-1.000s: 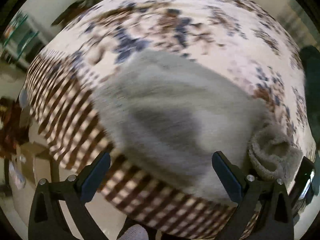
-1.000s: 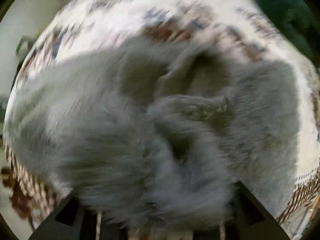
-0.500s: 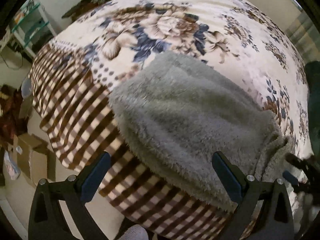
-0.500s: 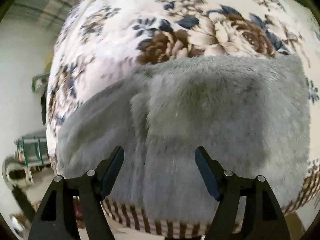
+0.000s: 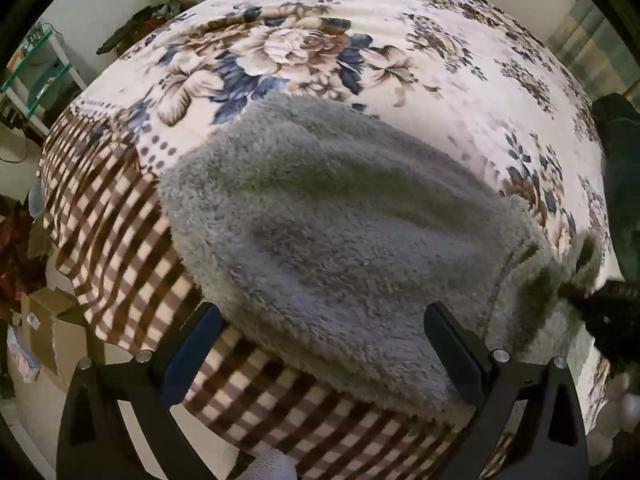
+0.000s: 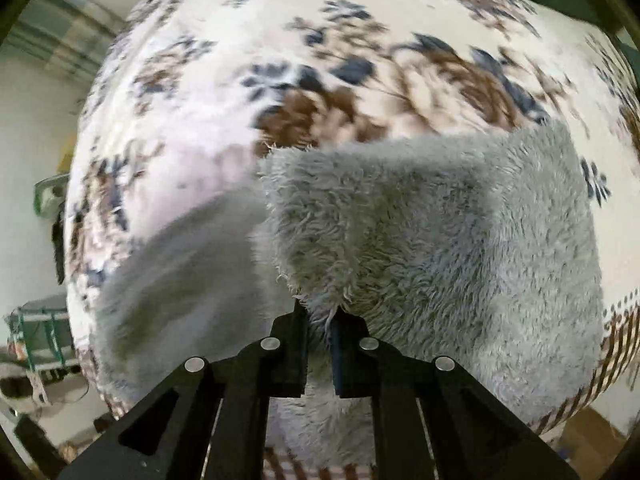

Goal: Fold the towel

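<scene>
A fluffy grey towel (image 5: 340, 240) lies folded on a bed with a floral and checked bedspread (image 5: 320, 48). My left gripper (image 5: 320, 344) is open, its fingers spread over the towel's near edge with nothing between them. In the right wrist view the same towel (image 6: 440, 232) fills the middle, and my right gripper (image 6: 320, 316) is shut on a tuft of its near edge, lifting that edge slightly. The right gripper also shows as a dark blurred shape (image 5: 600, 304) at the towel's right corner in the left wrist view.
The bedspread's brown checked border (image 5: 120, 240) hangs over the near bed edge. Cardboard boxes (image 5: 52, 320) sit on the floor at left. A glass shelf stand (image 5: 36, 64) is at the far left. A dark green cloth (image 5: 620, 168) lies at the bed's right side.
My right gripper was open above the towel half a second ago and has now shut on its near edge. The left gripper stays open and has barely moved.
</scene>
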Demonstrator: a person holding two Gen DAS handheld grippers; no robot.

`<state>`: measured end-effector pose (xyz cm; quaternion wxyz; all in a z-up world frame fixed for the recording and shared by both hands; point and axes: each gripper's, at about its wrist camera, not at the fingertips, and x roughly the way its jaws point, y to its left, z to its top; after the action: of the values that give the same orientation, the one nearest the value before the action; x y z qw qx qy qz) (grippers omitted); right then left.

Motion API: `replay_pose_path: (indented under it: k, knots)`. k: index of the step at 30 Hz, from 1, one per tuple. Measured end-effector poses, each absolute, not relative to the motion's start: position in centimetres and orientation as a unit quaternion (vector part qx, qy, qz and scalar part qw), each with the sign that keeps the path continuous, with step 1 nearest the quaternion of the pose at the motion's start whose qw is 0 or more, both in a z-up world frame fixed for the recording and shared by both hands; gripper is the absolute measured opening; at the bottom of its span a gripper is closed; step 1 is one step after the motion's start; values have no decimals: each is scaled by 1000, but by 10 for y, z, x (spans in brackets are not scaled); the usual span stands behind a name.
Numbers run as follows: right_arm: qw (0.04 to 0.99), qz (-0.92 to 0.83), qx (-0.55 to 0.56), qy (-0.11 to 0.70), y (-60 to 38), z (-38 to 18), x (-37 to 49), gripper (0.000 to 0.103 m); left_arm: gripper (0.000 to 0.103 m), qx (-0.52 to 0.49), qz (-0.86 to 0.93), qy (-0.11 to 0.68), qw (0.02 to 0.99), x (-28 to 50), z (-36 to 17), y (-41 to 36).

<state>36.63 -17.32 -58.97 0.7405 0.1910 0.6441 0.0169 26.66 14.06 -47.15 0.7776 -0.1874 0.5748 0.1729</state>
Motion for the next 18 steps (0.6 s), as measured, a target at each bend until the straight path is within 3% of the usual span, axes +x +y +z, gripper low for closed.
replay_pose_path:
  k: [4, 7, 9, 11, 18]
  knots:
    - [735, 38, 161, 657, -136, -590, 386, 9, 103, -190, 165, 578, 777, 267, -473, 136]
    - [659, 53, 183, 728, -121, -629, 398, 17, 103, -192, 152, 585, 773, 268, -476, 132]
    - [623, 74, 206, 751, -124, -639, 401, 35, 103, -196, 140, 587, 773, 270, -476, 128]
    - [636, 96, 236, 729, -140, -623, 397, 59, 103, -211, 119, 588, 772, 273, -476, 123]
    - [716, 45, 216, 662, -249, -563, 346, 80, 103, -221, 24, 622, 751, 306, -494, 66]
